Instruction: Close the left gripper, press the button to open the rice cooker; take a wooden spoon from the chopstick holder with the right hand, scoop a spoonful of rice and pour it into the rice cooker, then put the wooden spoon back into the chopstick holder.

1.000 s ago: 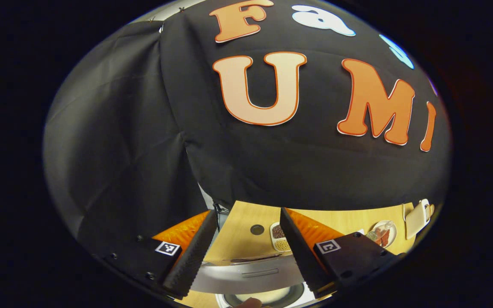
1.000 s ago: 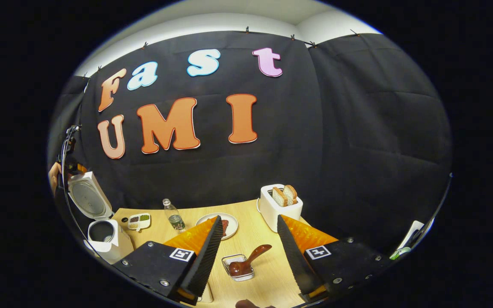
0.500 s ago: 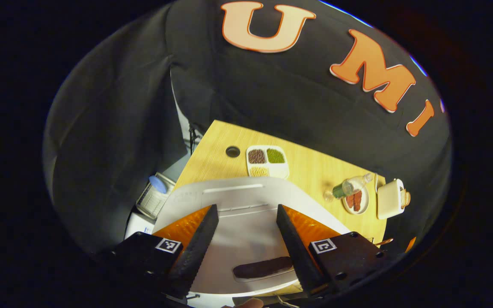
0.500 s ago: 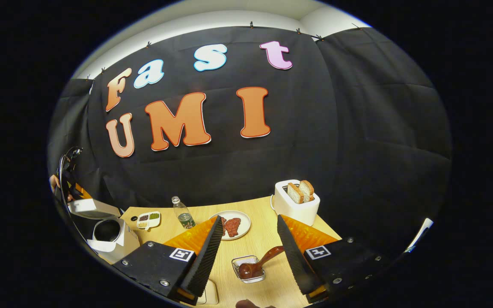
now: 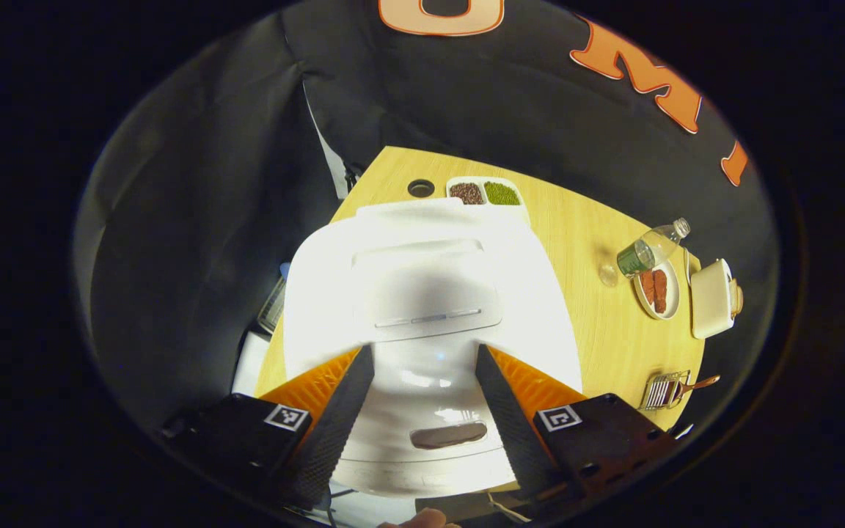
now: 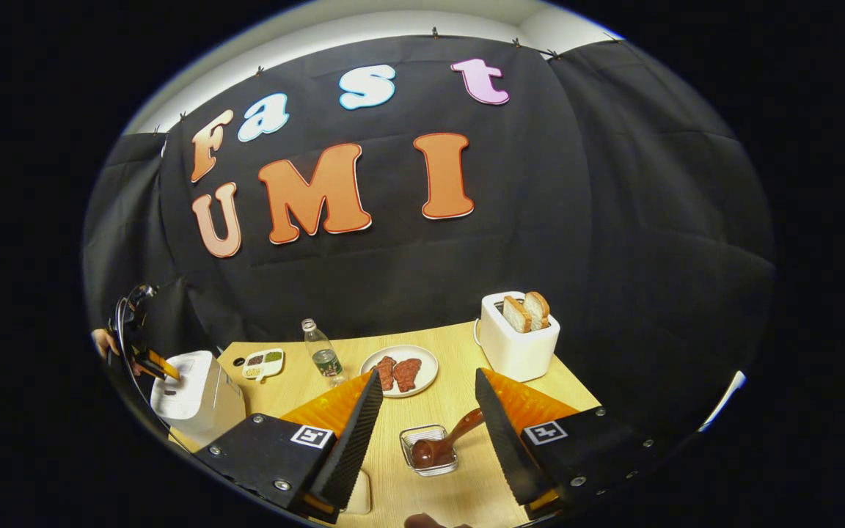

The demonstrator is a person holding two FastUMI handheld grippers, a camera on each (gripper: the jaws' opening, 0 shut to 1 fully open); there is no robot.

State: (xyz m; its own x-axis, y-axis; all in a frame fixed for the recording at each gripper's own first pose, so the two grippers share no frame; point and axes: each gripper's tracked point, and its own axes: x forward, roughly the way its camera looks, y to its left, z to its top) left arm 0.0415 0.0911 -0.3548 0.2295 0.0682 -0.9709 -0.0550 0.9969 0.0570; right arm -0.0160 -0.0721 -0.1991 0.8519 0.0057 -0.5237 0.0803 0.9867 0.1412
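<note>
Left tongs (image 5: 422, 411) held spread, empty, over closed white rice cooker (image 5: 430, 293) at worktop (image 5: 613, 337) left edge, likely aligned for lid. Right tongs (image 6: 422, 433) spread, empty; brown wooden spoon (image 6: 441, 444) parked in wire holder (image 6: 426, 440) between them.

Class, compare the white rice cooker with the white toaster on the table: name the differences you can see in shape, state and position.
The rice cooker is rounded with its lid shut; the toaster is boxy, with two bread slices standing out of its top. The rice cooker stands at the table's left end in the right gripper view, with the left gripper at it; the toaster stands at the far right, untouched. Both are white appliances, upright on the wooden table.
</note>
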